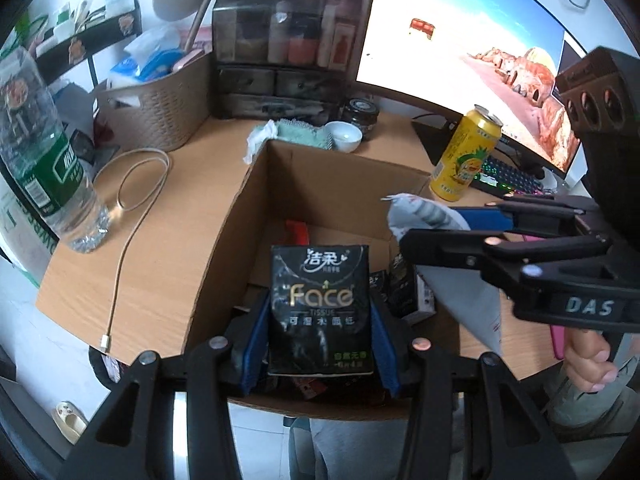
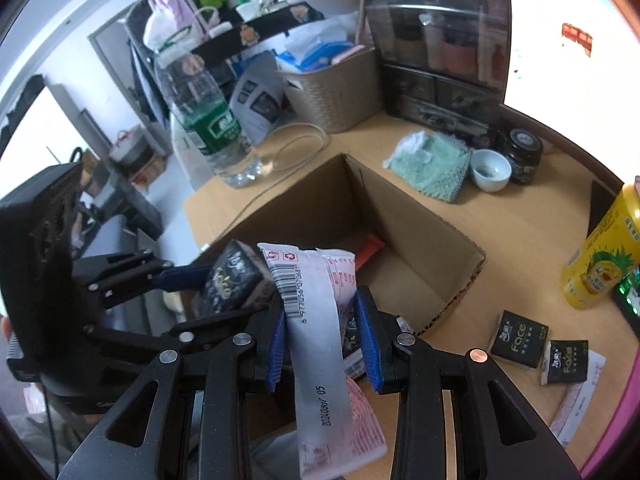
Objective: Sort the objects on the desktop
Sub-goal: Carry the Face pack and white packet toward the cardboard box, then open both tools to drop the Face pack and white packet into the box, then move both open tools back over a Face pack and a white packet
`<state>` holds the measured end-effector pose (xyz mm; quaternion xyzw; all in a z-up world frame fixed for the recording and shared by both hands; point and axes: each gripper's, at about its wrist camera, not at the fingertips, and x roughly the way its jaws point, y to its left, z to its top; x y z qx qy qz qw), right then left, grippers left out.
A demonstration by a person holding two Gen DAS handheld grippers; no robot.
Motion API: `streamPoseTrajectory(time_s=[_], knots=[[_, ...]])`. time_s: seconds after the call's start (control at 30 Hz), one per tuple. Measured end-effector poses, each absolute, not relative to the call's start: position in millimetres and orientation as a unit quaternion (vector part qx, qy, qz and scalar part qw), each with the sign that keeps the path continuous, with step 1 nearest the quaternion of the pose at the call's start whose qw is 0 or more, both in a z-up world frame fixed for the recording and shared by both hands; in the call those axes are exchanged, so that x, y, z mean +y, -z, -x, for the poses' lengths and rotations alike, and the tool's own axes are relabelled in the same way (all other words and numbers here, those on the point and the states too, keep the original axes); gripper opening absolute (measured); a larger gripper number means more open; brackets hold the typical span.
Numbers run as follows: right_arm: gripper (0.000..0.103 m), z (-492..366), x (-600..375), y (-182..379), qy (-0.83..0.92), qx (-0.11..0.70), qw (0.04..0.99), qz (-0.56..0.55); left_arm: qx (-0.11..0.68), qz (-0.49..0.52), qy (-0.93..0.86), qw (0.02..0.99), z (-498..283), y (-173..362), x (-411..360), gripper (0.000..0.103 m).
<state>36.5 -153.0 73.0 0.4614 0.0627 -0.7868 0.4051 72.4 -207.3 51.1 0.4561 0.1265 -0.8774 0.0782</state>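
Observation:
My left gripper [image 1: 318, 312] is shut on a black "Face" tissue pack [image 1: 320, 308] and holds it over the near end of an open cardboard box [image 1: 240, 200]; pack and gripper also show in the right wrist view [image 2: 234, 280]. My right gripper [image 2: 322, 320] is shut on a white and pink snack packet [image 2: 320, 344], held over the box's near right side [image 2: 460, 268]. In the left wrist view the right gripper [image 1: 472, 224] comes in from the right with the packet [image 1: 424, 212]. A red item [image 1: 298, 230] and small dark packs lie inside the box.
Two more black tissue packs [image 2: 518, 338] and a flat packet [image 2: 576, 408] lie right of the box. A yellow can [image 1: 466, 154], water bottle [image 1: 44, 152], cable [image 1: 132, 184], white bowl [image 1: 344, 136], green cloth [image 1: 300, 132], woven basket [image 1: 160, 112], drawer unit and monitor surround it.

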Motion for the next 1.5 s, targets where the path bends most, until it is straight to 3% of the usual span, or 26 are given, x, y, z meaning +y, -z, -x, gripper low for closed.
streamPoseTrajectory(time_s=[0.23, 0.33, 0.53, 0.87, 1.13, 1.5], knots=[[0.036, -34.0, -154.9, -68.4, 0.795, 0.066, 0.387, -0.462, 0.124, -0.455, 0.877, 0.092, -77.2, -45.9, -211.9, 0.054], [0.036, -34.4, -150.8, -71.5, 0.795, 0.060, 0.391, -0.460, 0.132, -0.454, 0.876, 0.090, -75.3, -46.7, -214.5, 0.065], [0.037, -42.1, -115.8, -82.3, 0.807, 0.052, 0.383, -0.447, 0.130, -0.451, 0.879, 0.080, -72.2, -53.1, -200.8, 0.065], [0.037, -31.1, 29.8, -57.8, 0.851, 0.009, 0.239, -0.467, 0.055, -0.445, 0.893, -0.036, -32.9, -69.9, -88.2, 0.069], [0.037, -11.3, 114.4, 12.3, 0.838, -0.036, 0.148, -0.523, 0.022, -0.493, 0.867, -0.075, 43.9, -16.9, -10.5, 0.070], [0.037, 5.8, 126.2, 37.4, 0.835, -0.034, 0.157, -0.526, 0.012, -0.510, 0.856, -0.084, 117.6, 22.9, 7.4, 0.070]])
